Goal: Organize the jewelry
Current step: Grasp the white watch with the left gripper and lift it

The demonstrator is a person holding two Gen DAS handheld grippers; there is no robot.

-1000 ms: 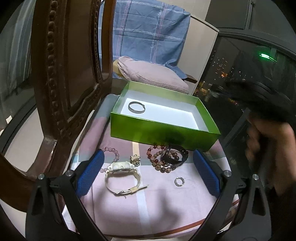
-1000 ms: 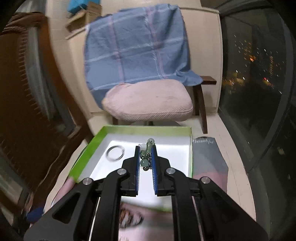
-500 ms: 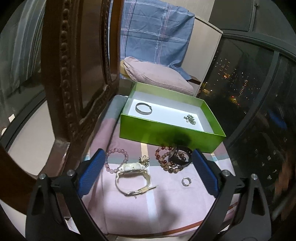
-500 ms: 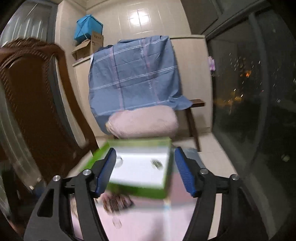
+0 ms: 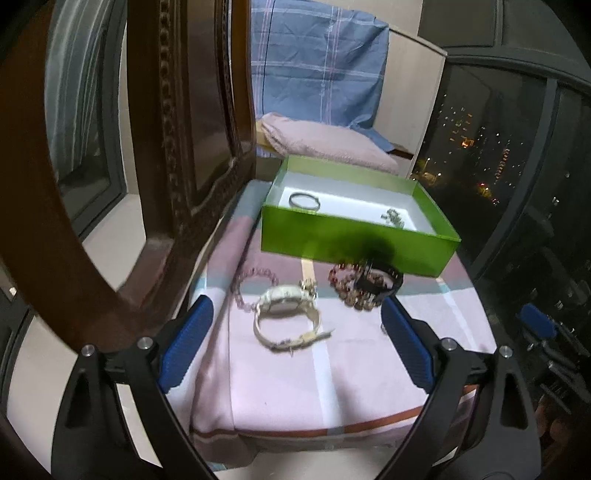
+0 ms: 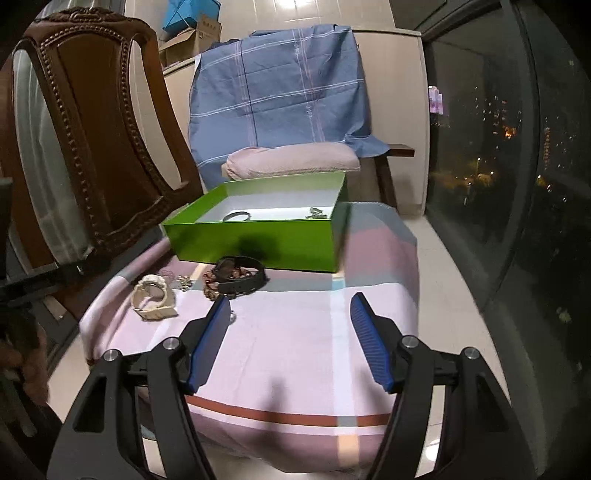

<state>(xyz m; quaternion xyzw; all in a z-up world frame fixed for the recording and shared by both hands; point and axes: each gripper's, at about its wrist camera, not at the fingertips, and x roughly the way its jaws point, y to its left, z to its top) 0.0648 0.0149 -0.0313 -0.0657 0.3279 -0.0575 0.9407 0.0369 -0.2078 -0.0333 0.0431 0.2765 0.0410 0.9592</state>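
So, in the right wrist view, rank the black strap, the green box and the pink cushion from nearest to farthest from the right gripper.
1. Black strap, just ahead of the right gripper, left of centre.
2. Green box, behind it.
3. Pink cushion, beyond the box.

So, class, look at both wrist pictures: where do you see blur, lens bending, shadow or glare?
Left wrist view: the white watch is smeared with motion blur, and the wooden chair back bows with fisheye distortion. Right wrist view: sharper; a dark shadow blotch sits on the green box front, and ceiling-light glare whitens the wall tiles.
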